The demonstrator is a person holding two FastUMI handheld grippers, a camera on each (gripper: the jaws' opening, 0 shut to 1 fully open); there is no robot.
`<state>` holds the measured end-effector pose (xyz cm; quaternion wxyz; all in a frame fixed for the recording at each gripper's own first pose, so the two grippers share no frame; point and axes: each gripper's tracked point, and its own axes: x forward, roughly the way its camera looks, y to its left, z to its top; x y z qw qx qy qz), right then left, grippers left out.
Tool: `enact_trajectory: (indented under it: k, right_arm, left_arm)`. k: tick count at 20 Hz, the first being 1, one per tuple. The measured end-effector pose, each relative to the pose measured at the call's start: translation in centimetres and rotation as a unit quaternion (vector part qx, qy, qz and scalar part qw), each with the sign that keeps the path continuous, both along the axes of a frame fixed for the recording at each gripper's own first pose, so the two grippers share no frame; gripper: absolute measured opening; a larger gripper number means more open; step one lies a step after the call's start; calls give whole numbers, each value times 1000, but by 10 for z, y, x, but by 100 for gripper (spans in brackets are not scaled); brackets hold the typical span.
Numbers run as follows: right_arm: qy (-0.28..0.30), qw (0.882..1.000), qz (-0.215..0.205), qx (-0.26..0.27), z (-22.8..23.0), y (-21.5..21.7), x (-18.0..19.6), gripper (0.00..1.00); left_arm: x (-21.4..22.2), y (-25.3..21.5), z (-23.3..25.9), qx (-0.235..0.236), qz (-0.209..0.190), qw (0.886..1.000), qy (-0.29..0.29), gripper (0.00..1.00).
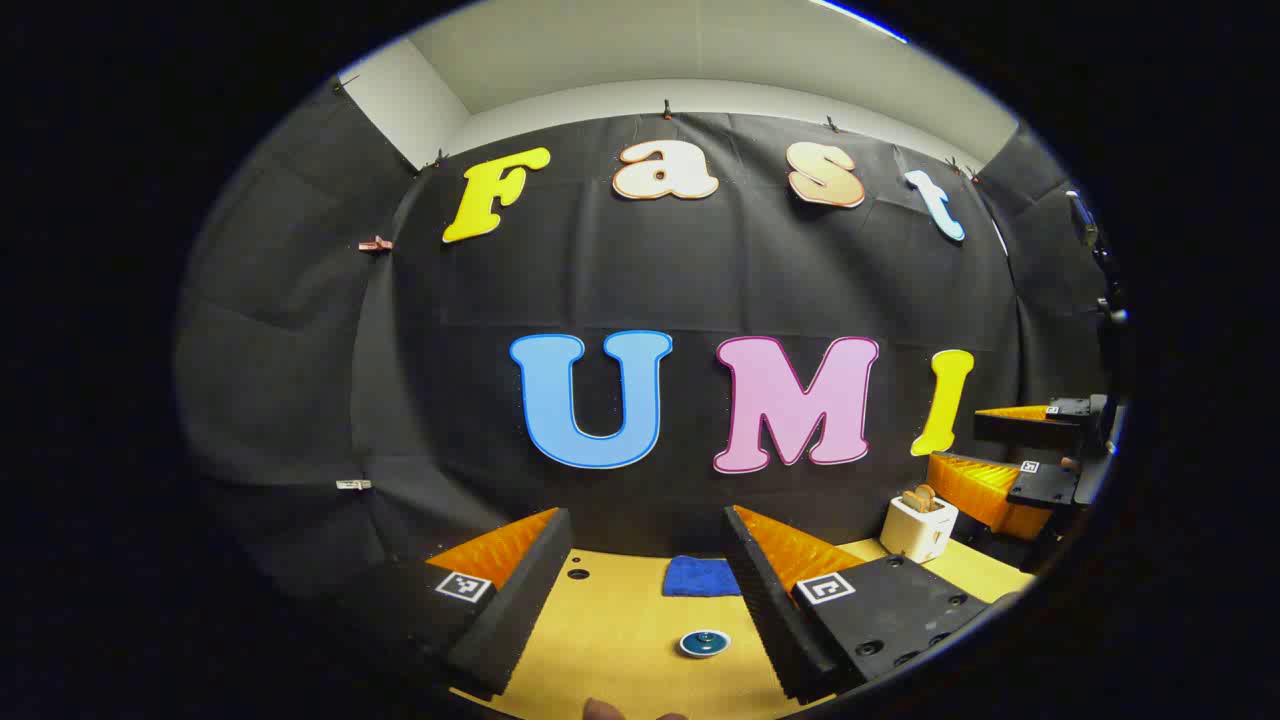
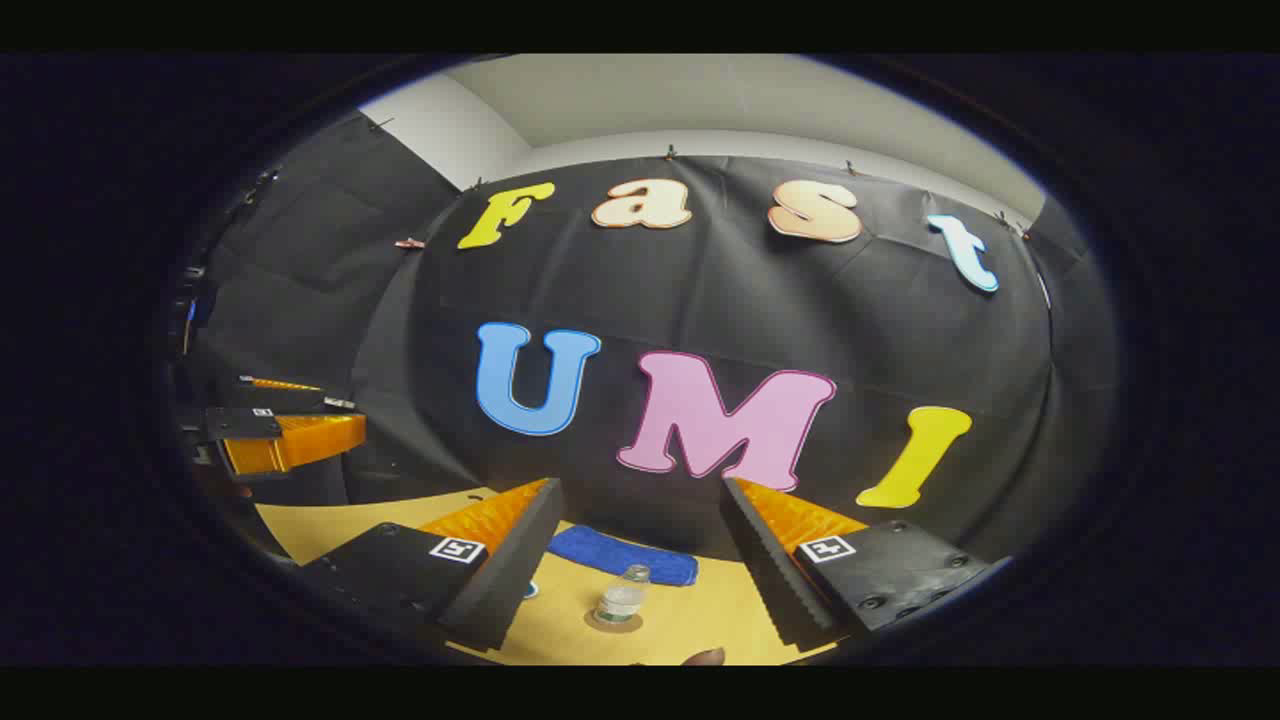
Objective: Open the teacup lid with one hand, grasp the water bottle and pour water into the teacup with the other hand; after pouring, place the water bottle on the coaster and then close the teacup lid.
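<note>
Here both the left gripper [image 1: 648, 570] and right gripper [image 2: 640, 560] hang spread wide (empty) above the table [image 1: 620, 640].

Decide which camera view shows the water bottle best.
The right gripper view: the water bottle stands upright on the table, unobstructed, in front of the blue cloth. The left gripper view offers no clear bottle.

In the left gripper view, bare tabletop [image 1: 610, 630] lies between the parted fingers, with the teacup [image 1: 704, 643] low ahead and a blue cloth [image 1: 702, 577] behind it. A toaster [image 1: 918, 527] stands right, beside the other claw [image 1: 1010, 455]. In the right gripper view, the water bottle [image 2: 622, 598] stands ahead in the open gap.
</note>
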<state>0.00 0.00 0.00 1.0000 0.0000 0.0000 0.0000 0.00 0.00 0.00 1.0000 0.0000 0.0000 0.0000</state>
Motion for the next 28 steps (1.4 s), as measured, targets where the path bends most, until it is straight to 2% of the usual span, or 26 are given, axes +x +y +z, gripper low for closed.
enact_trajectory:
  k: [1, 12, 19, 23, 28]
  right_arm:
    - [0, 1000, -4, 1, 2, -1, 1, 96]
    - [-9, 999, -42, 4, 6, 6, 5, 96]
    - [2, 997, -74, -6, -10, 3, 20, 96]
    - [14, 997, -72, -15, -42, 10, 37, 96]
    - [37, 997, -66, -11, -116, 14, 56, 96]
  left_arm:
    - [1, -1, -1, -2, -5, 1000, 0, 95]
    - [29, -20, -17, -2, -78, 997, 6, 95]
    - [60, -34, -37, 4, -128, 992, 11, 95]
    - [78, -43, -73, 3, -141, 990, 24, 95]
    - [106, -59, -161, 21, -132, 990, 49, 95]
